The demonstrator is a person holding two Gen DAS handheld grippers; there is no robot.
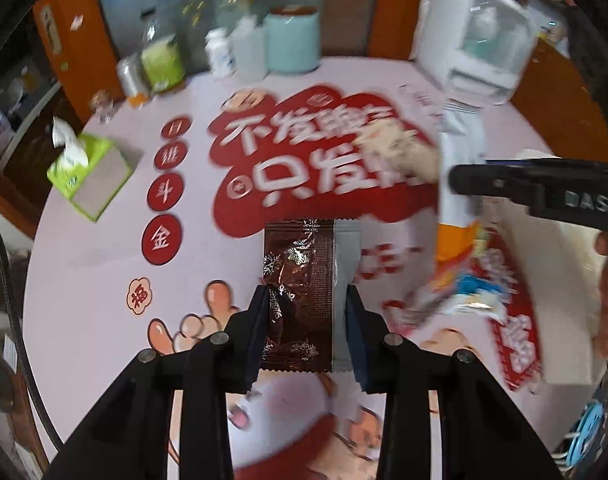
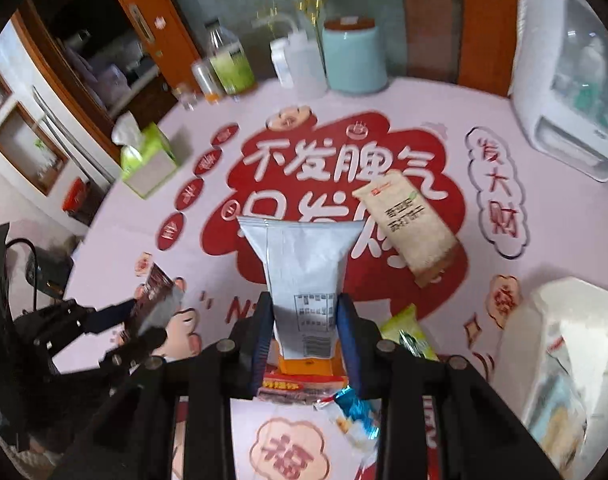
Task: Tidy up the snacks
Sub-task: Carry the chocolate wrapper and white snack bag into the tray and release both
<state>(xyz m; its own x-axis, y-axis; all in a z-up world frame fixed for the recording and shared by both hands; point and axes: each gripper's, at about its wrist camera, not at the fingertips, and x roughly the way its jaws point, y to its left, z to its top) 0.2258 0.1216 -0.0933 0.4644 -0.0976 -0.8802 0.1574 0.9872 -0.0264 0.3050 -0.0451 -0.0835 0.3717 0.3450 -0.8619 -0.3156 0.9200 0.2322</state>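
My left gripper (image 1: pixel 305 308) is shut on a dark brown foil snack packet (image 1: pixel 300 280), held above the printed tablecloth; it also shows at the left of the right wrist view (image 2: pixel 156 304). My right gripper (image 2: pixel 305 320) is shut on a white and orange snack bag (image 2: pixel 304 276), held upright; that bag also shows in the left wrist view (image 1: pixel 461 184). A beige snack packet (image 2: pixel 409 224) lies on the table beyond the right gripper. A green packet (image 2: pixel 407 334) and a blue and white wrapper (image 2: pixel 353 412) lie under the right gripper.
A white storage box (image 2: pixel 559 364) stands at the right. A green tissue box (image 2: pixel 148 160) is at the left. Bottles (image 2: pixel 228 60), a teal canister (image 2: pixel 353 58) and a white appliance (image 2: pixel 567 88) line the table's far edge.
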